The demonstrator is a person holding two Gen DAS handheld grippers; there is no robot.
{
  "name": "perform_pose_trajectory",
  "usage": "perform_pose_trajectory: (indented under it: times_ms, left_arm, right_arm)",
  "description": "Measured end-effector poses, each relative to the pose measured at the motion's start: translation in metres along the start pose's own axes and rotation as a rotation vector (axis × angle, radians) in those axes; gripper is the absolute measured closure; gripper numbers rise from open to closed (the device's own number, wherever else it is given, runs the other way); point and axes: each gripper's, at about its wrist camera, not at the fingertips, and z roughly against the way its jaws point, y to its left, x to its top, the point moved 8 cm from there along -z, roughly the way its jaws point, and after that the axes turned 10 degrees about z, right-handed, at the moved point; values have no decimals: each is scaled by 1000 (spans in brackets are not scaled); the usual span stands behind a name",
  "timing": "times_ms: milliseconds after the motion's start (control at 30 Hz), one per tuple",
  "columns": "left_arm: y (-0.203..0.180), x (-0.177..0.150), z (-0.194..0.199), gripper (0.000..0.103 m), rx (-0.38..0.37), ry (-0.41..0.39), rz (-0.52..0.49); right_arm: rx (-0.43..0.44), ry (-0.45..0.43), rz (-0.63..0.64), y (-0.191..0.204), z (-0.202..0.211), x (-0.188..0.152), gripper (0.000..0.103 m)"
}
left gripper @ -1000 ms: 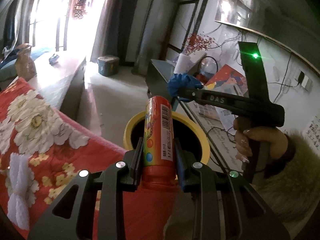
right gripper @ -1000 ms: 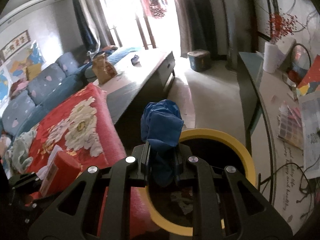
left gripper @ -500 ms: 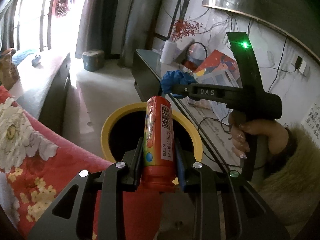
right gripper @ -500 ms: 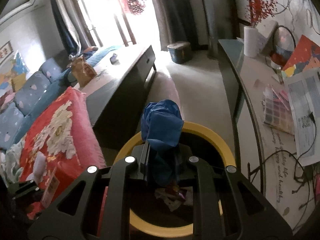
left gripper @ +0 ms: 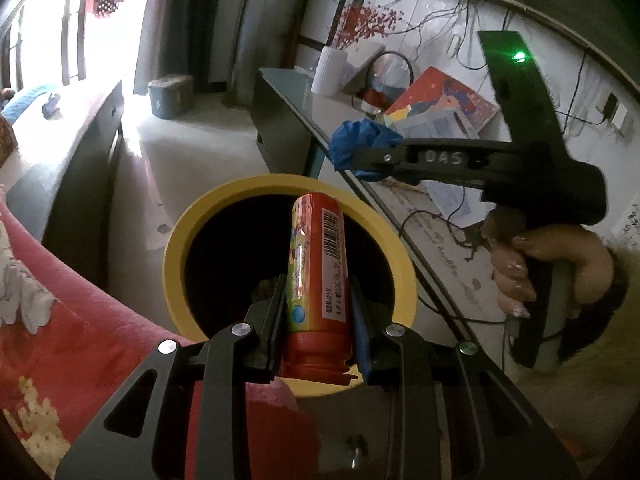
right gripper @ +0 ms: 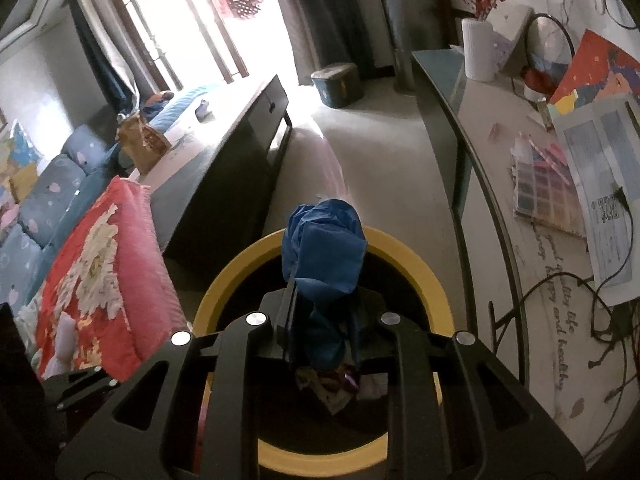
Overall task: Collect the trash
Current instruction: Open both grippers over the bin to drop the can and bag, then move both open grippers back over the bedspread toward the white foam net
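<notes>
A red candy tube [left gripper: 316,264] with a barcode label stands upright between the pads of my left gripper [left gripper: 318,292], which is shut on it right over the mouth of a black bin with a yellow rim [left gripper: 176,264]. My right gripper [right gripper: 324,312] holds a crumpled blue wad [right gripper: 324,248] above the same bin's rim [right gripper: 224,292]. Its jaws are opening, with the wad still pinched between them. Seen from the left wrist view, the right gripper [left gripper: 352,160] and the blue wad [left gripper: 360,136] hang above the bin's far right edge. Crumpled wrappers [right gripper: 328,384] lie inside the bin.
A red floral blanket [right gripper: 100,280] lies close on the bin's left. A glass-topped side table [right gripper: 496,208] with papers and cables runs along the right. A dark low cabinet [right gripper: 224,160] stands behind. A person's hand [left gripper: 540,264] grips the right tool's handle.
Both grippers have come down and forward over the bin, whose mouth now fills more of each view. The tube and the blue wad stay gripped.
</notes>
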Motion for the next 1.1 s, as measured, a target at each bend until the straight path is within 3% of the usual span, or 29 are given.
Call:
perform_pose_trajectory:
  times_ms: [100,133,167,200,233,300,400,767,1100]
  left_arm:
    - [4,2,-11,76,11,7,4]
    - [7,2,-17,73,19,17,9]
    - [10,2,-20,66,30,22,13]
    - [13,3,-20,39,50,16,20]
    - [17,5,-20,23,63,3,28]
    - [21,7,-15,23,54,-11,42]
    - [29,13,-1,8,89,-55,47]
    - [71,25,71,7,206,-217,153]
    - [116,18,133,7,313,-329,243]
  right_arm:
    - [7,8,-16,-3,-3,-3,83]
    - [11,12,-19,-4,-4,-3,76]
    - [11,13,-19,-4,-4,-4,65]
    - [4,10,-15,-4,-4,-3,59]
    - [0,5,-14,-5,-3,-3,55]
    - [0,-1,-18,-5,-1,-3,50]
    - [-2,-14,-47,-8,0,-1,44]
    - [8,-139,28,30,26,17,25]
    - [75,-168,113,83,36,17,22]
